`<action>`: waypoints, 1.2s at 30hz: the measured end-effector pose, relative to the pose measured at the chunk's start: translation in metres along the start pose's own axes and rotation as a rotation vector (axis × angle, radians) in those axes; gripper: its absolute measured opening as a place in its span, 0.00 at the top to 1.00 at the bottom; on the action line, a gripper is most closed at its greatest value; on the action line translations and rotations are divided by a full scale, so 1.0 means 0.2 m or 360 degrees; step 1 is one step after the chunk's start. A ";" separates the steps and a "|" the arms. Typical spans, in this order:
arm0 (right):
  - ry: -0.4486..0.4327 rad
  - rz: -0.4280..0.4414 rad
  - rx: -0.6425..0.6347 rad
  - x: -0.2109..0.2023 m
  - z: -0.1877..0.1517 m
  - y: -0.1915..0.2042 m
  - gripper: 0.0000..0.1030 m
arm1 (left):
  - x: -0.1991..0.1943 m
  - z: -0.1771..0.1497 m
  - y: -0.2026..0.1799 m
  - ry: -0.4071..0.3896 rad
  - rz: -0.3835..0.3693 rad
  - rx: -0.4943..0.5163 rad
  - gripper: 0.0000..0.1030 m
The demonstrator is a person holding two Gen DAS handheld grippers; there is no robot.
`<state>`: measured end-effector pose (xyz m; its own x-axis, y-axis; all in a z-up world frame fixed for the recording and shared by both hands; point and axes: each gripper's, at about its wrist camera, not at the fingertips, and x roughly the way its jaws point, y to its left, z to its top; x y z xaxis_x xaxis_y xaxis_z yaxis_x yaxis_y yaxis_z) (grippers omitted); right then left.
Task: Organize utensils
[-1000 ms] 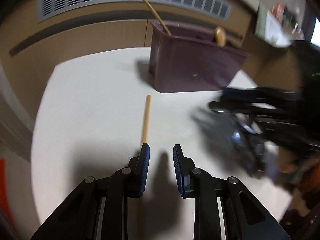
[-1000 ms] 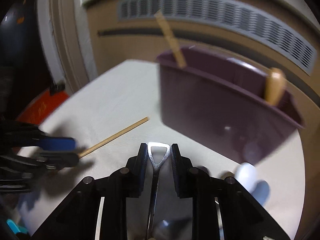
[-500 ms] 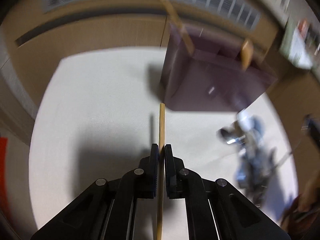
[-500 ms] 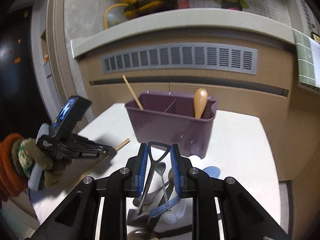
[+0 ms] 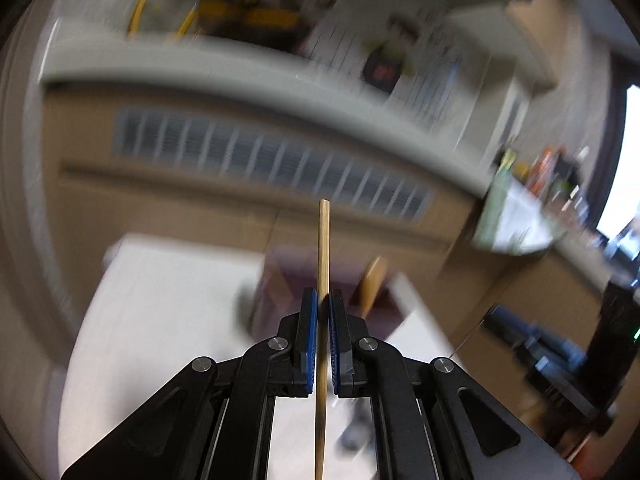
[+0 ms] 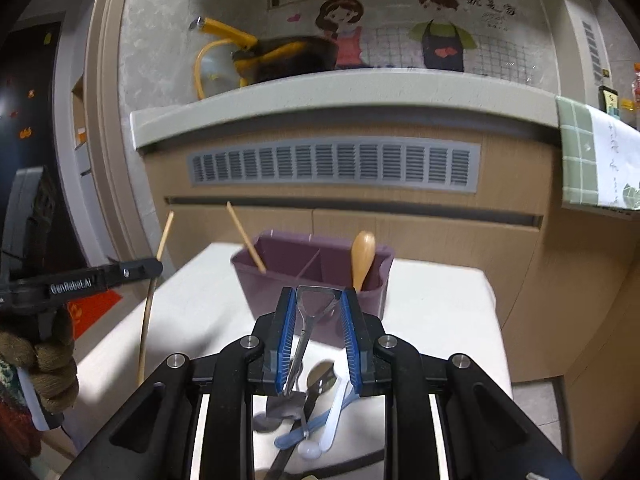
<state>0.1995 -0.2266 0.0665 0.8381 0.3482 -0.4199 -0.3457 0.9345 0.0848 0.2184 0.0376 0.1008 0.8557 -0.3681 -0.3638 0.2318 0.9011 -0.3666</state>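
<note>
Gripping one wooden chopstick [image 5: 322, 248] between its blue pads, the left gripper [image 5: 322, 312] was clenched on the stick at the lower middle of the blurred left-wrist view; in the right-wrist view the same gripper [image 6: 154, 266] sat at the left edge, white lettering on its black arm that seemed to read "GenRobot.AI". The right gripper [image 6: 318, 300] grasped one metal utensil [image 6: 308, 320] by its triangular loop handle, low in the frame's middle. Behind it stood one purple bin [image 6: 256, 292] with a divider, on a white table [image 6: 440, 304]. Inside the bin were one second chopstick [image 6: 245, 236] leaning at its left end and one wooden spoon [image 6: 362, 258] at its right. A heap of spoons [image 6: 316, 420], metal, white and blue, lay at the bottom middle, too tangled to count. Two cartoon figures [image 6: 344, 28] with unreadable characters decorated the wall at the top.
</note>
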 end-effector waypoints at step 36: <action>0.0662 -0.0329 0.0460 0.99 -0.09 -0.82 0.65 | 0.38 0.18 0.04 -0.0500 0.0051 0.0030 0.94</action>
<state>0.4151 -0.3123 -0.0473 0.6185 0.1512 -0.7711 -0.0124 0.9831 0.1827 0.3013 0.0253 0.1006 0.9630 -0.2535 -0.0914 0.2087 0.9161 -0.3423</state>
